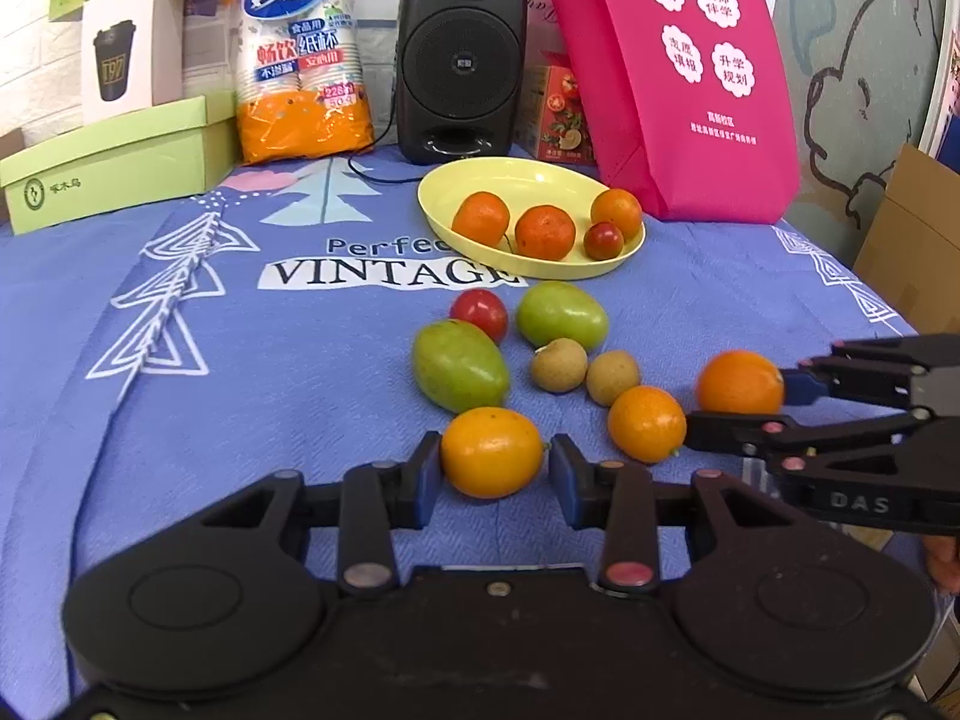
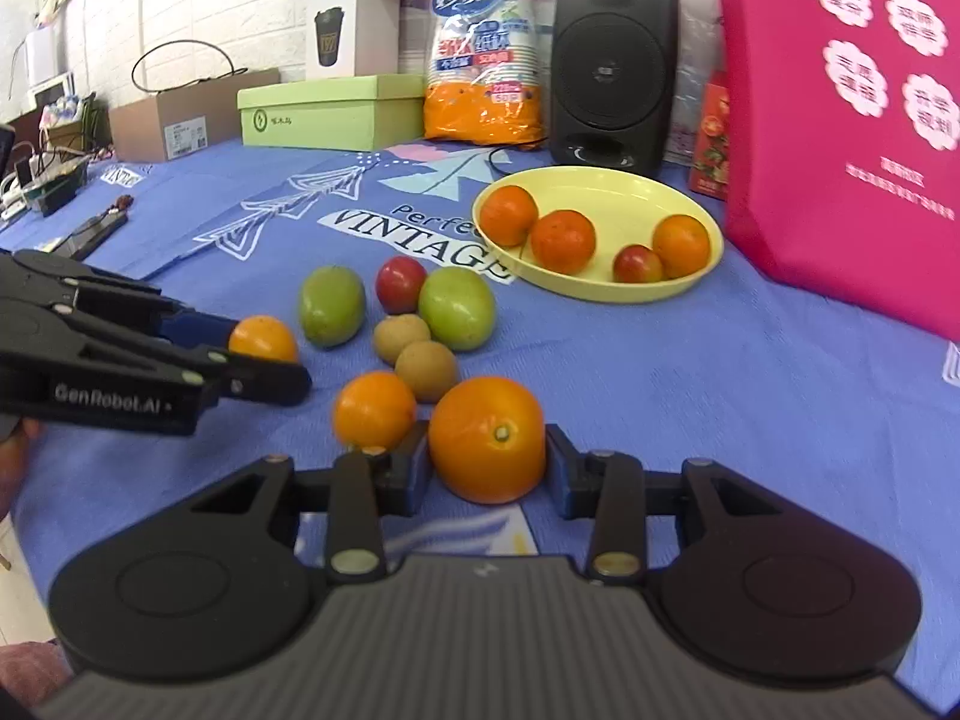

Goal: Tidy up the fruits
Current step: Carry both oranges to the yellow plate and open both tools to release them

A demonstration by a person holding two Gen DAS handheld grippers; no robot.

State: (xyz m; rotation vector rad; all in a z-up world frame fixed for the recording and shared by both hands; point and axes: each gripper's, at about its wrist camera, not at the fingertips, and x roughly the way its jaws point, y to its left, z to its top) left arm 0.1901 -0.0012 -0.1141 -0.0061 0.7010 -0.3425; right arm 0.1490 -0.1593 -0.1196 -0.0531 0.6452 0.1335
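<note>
My left gripper (image 1: 495,468) is shut on a small yellow-orange fruit (image 1: 492,453) that sits low over the blue cloth. My right gripper (image 2: 487,471) is shut on a rounder orange fruit (image 2: 487,438), its blue pads (image 2: 555,471) pressed to both sides. Each gripper also shows in the other view: the right gripper (image 1: 741,405) with its orange fruit (image 1: 741,383), the left gripper (image 2: 267,354) with its yellow-orange fruit (image 2: 263,339). A third loose orange (image 1: 647,423) lies between them. The yellow plate (image 1: 480,177) behind holds three oranges and a small red fruit (image 1: 603,240).
Loose on the cloth lie two green fruits (image 1: 459,365) (image 1: 561,315), a red fruit (image 1: 480,312) and two brown round fruits (image 1: 559,365) (image 1: 613,377). A black speaker (image 1: 459,60), a pink bag (image 1: 678,78), a cup pack (image 1: 300,60) and green boxes (image 1: 120,168) line the back.
</note>
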